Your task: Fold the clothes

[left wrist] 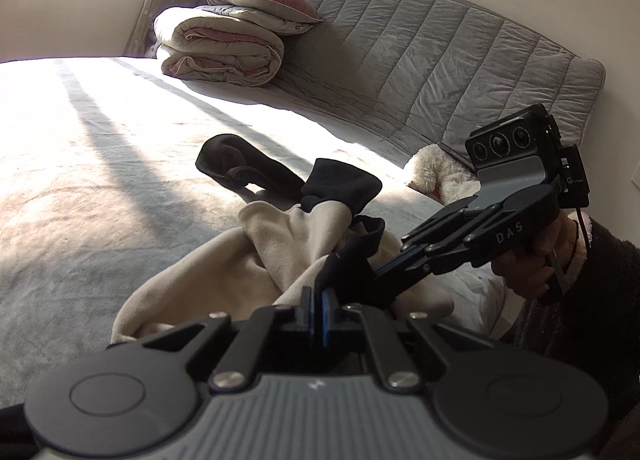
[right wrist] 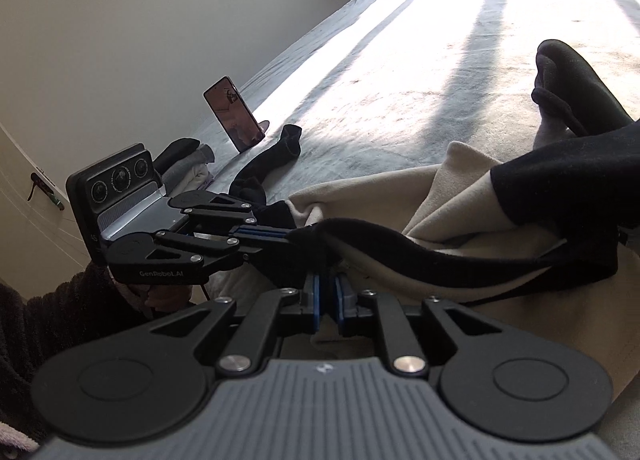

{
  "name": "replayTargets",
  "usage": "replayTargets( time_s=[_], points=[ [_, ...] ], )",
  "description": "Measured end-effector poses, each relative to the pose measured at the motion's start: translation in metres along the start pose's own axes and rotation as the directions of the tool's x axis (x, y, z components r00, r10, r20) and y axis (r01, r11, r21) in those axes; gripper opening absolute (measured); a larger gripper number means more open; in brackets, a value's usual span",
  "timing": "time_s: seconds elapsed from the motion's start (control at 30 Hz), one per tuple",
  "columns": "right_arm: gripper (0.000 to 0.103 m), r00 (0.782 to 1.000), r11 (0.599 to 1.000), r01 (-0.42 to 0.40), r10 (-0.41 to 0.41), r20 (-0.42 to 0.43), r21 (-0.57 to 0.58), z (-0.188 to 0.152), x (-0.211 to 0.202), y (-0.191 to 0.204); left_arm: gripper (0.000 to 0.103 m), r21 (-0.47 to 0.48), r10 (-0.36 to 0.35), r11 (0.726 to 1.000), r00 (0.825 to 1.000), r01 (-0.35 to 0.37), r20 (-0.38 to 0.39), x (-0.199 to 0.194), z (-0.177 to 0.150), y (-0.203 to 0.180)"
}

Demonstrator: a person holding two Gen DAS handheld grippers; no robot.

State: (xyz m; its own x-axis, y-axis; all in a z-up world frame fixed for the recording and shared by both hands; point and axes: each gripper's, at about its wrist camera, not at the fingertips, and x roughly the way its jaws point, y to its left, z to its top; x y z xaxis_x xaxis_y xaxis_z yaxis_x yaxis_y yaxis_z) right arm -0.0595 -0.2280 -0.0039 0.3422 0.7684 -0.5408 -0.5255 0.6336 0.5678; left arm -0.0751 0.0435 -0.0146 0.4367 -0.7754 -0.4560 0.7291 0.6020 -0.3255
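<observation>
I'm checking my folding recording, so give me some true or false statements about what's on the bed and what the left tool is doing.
1. A phone stands propped up on the bed. True.
2. The cream garment has black trim. True.
3. The left tool is wide open over bare sheet. False: it is shut on the garment's black edge.
4. The folded quilt lies on the floor. False: it sits on the bed by the headboard, with a pillow on top.
5. The garment lies flat and neatly folded. False: it is bunched up.

Cream garment with black trim, crumpled, lying on bed
</observation>
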Motion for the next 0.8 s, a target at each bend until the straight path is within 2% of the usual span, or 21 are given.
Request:
replayTargets(
  time_s=[0.13,0.27,0.3,0.33,0.37,0.43,0.53,0.67,0.8],
  points=[
    [0.016,0.992,0.998,0.047,-0.051,0.117,0.039,0.007,-0.033,-0.013,0.003,-0.028,0.069,0.997,0.993,-0.066,0.091,-0.018,0.008,0.004],
    [0.018,0.964,0.989,0.122,-0.139,0.229,0.087,0.013,-0.063,-0.029,0.003,-0.074,0.152,0.987,0.976,-0.142,0.154,-0.030,0.016,0.015],
    [0.025,0.956,0.985,0.142,-0.162,0.244,0.099,0.014,-0.067,-0.032,0.003,-0.090,0.181,0.982,0.970,-0.167,0.164,-0.032,0.019,0.019],
    [0.039,0.949,0.981,0.163,-0.186,0.255,0.109,0.015,-0.069,-0.035,0.003,-0.108,0.210,0.975,0.963,-0.194,0.169,-0.032,0.020,0.023],
    [0.045,0.941,0.976,0.183,-0.210,0.266,0.120,0.015,-0.071,-0.037,0.003,-0.125,0.239,0.968,0.955,-0.220,0.174,-0.033,0.022,0.027],
    [0.046,0.933,0.971,0.204,-0.231,0.276,0.125,0.017,-0.071,-0.040,0.003,-0.160,0.297,0.949,0.937,-0.270,0.182,-0.035,0.026,0.036],
    [0.046,0.921,0.965,0.236,-0.260,0.290,0.115,0.027,-0.065,-0.040,0.003,-0.208,0.383,0.915,0.905,-0.345,0.184,-0.035,0.032,0.051],
    [0.046,0.907,0.953,0.288,-0.302,0.294,0.093,0.045,-0.052,-0.039,0.003,-0.303,0.510,0.838,0.848,-0.453,0.144,-0.032,0.034,0.080],
    [0.046,0.906,0.940,0.341,-0.336,0.258,0.025,0.063,-0.029,-0.039,0.003,-0.396,0.570,0.768,0.819,-0.504,0.063,-0.026,0.031,0.108]
  ],
)
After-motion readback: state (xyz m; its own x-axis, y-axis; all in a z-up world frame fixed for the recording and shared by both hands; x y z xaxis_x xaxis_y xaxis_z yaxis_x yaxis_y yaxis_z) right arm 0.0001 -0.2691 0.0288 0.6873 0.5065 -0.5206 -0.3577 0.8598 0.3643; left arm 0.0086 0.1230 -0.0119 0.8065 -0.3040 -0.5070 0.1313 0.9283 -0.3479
